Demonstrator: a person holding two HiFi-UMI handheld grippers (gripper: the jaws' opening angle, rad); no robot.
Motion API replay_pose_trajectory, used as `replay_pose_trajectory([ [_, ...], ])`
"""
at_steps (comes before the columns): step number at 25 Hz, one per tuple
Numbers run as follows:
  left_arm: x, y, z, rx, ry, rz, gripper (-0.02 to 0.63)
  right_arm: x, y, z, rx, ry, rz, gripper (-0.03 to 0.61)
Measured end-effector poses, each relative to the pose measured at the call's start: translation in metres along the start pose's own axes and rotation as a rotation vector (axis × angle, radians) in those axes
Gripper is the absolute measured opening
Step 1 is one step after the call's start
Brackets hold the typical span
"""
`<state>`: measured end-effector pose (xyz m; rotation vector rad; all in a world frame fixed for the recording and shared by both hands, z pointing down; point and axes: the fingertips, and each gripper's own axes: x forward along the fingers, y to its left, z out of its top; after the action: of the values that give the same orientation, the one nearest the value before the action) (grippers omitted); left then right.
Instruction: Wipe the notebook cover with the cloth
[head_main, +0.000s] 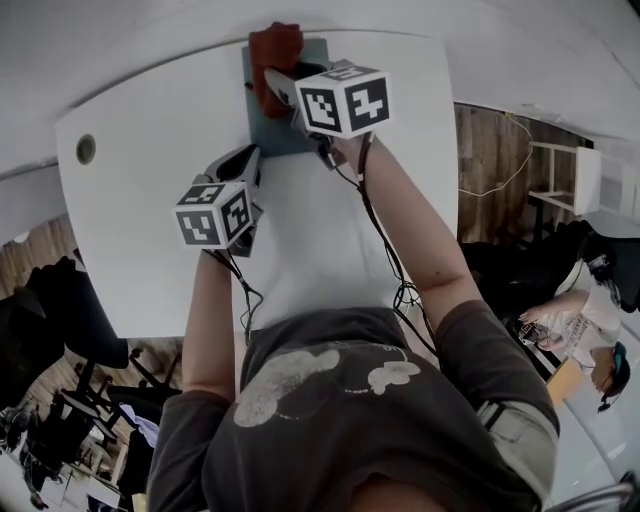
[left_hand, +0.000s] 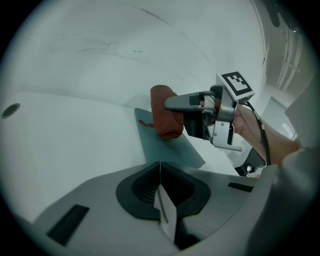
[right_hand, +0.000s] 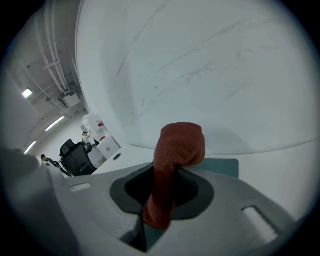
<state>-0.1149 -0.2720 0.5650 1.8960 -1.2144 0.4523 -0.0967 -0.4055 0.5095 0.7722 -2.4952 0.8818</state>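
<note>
Now my right gripper (right_hand: 159, 202) pinches the cloth (right_hand: 179, 142), I think touching the notebook (left_hand: 172, 149) at the table's (head_main: 150, 200) far side. My left gripper (left_hand: 162, 202) is closed, empty. Next, I drag it across.

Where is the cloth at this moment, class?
In the head view, top centre: the cloth is clamped in the right hand-held gripper, resting on the notebook at the table's far edge.
</note>
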Motion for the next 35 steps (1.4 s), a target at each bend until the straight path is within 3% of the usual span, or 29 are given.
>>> replay_pose_trajectory([
  [11, -0.001, 0.0, 0.0, -0.026, 0.011, 0.004, 0.008, 0.035, 0.019, 0.012, -0.038, 0.024, 0.012, 0.078],
  [24, -0.004, 0.002, 0.001, -0.017, 0.001, 0.029, 0.008, 0.058, 0.004, 0.011, -0.062, 0.07, -0.057, 0.078],
  [35, -0.001, -0.005, 0.001, -0.013, -0.005, 0.046, 0.008, 0.038, -0.021, 0.01, 0.007, 0.037, -0.071, 0.078],
])
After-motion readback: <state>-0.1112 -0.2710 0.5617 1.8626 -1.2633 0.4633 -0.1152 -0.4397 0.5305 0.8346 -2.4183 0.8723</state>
